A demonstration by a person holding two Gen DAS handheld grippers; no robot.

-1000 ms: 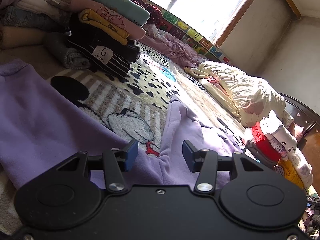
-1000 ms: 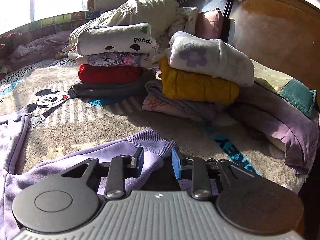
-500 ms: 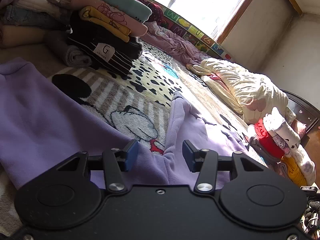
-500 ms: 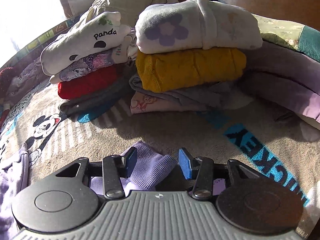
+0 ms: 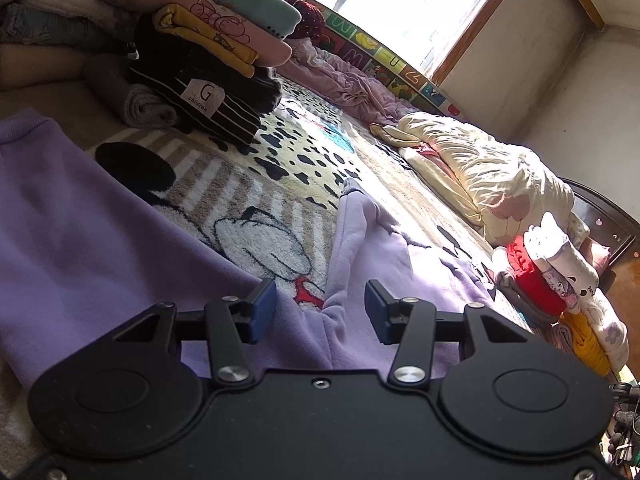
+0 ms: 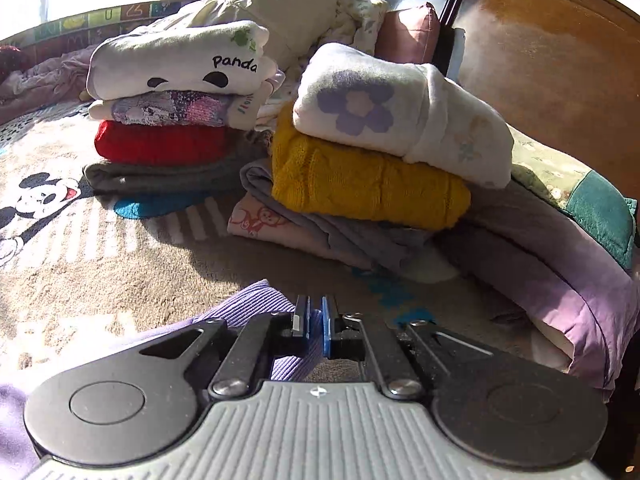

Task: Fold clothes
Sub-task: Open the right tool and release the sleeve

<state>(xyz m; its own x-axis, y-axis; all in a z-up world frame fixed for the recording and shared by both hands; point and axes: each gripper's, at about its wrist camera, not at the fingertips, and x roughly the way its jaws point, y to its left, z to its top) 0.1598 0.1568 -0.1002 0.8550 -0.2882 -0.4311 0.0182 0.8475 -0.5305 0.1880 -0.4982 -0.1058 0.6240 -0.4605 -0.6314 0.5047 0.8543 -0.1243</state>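
Bed [image 5: 288, 148]: cartoon-print blanket, folded stacks round the edges. Left view, one stack [image 5: 208, 64] at 11 o'clock, a cream quilt [image 5: 488, 176] at 2 o'clock. Right view, two stacks at 12 o'clock, the nearer topped by a flower top [image 6: 384, 116] over a yellow knit [image 6: 360, 188].

Purple sweatshirt [image 5: 100, 248]: flat on the blanket, unfolded, filling 9 o'clock to centre of the left view; one sleeve runs toward 1 o'clock.

Cuff [image 6: 256, 304], ribbed purple: at 6 o'clock in the right view, at the claw tips.

Right claw [image 6: 315, 330]: a second ago gaping behind the cuff; now moved in and clenched, pads nearly meeting with cuff fabric caught between them. Judgement: sleeve secured, ready to be carried across the body for the first fold.

Left claw [image 5: 320, 312]: released, half spread over the sweatshirt body, nothing between the pads; unchanged from a second ago. Likely stands by to pin the body.
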